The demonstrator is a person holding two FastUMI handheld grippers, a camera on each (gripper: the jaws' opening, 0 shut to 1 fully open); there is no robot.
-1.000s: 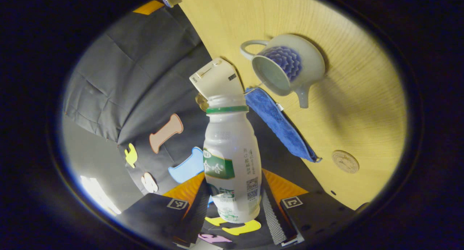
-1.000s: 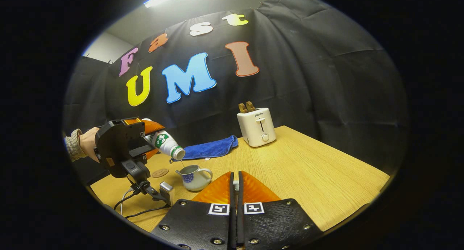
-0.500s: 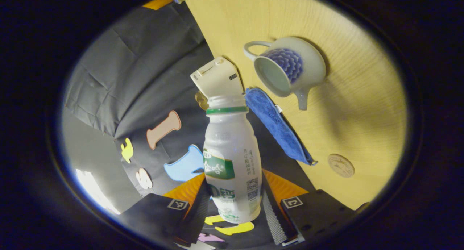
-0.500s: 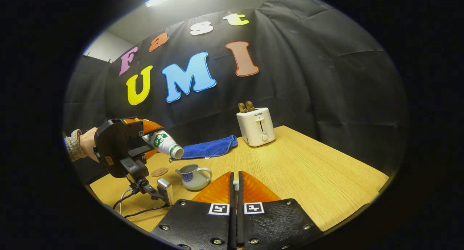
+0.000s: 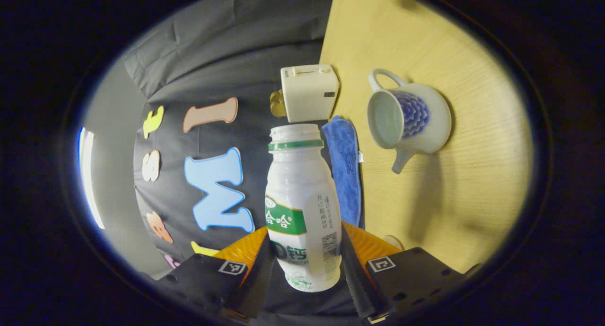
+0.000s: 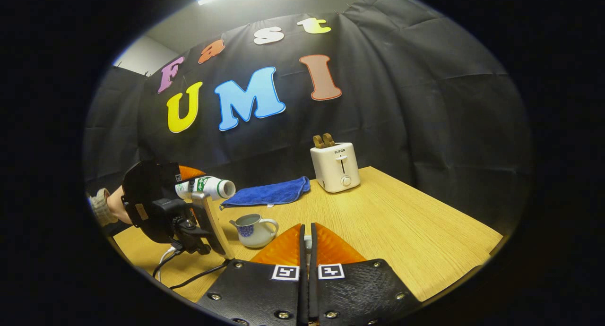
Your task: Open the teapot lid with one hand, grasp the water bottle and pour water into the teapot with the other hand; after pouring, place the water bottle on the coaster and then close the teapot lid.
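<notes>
My left gripper [image 5: 305, 238] is shut on a white water bottle [image 5: 302, 208] with a green label and no cap. In the right gripper view that bottle [image 6: 208, 187] lies about level, mouth pointing right, above and left of the teapot [image 6: 255, 229], held by a hand and the left gripper [image 6: 156, 198]. The pale teapot [image 5: 411, 123] with a blue flower pattern stands open on the table, without its lid. A sliver of the round coaster [image 5: 394, 242] peeks out beside my finger. My right gripper [image 6: 307, 234] is shut, with a small pale piece, apparently the lid, pinched between its tips.
A white toaster [image 6: 335, 167] stands at the back of the wooden table [image 6: 401, 222], holding toast. A blue cloth [image 6: 269, 193] lies left of it, behind the teapot. A cable [image 6: 189, 278] trails from the left gripper across the table's near left.
The bottle has tipped back from its downward pouring tilt to about level, and its mouth has lifted away from the teapot. The thin stream has stopped. My right gripper has stayed put.
</notes>
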